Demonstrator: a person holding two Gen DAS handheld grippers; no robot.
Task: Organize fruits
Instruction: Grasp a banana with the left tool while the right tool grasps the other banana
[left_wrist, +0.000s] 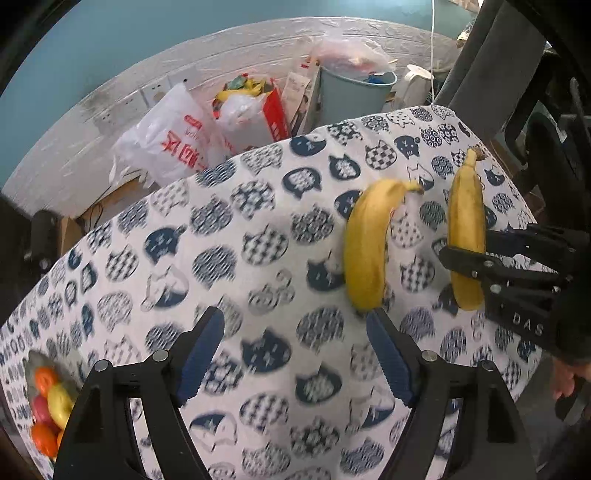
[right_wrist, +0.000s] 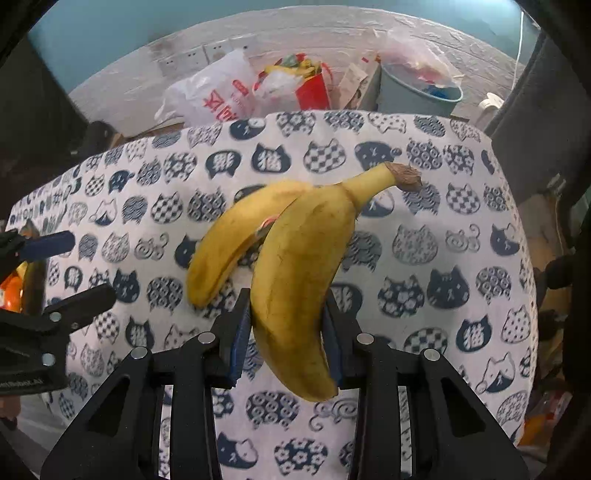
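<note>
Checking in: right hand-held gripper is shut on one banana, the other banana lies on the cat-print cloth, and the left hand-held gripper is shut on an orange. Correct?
Not quite. The left hand-held gripper is open and holds nothing, as the left wrist view shows. The rest stands: the right hand-held gripper is shut on one banana, and the other banana lies on the cat-print cloth.
</note>
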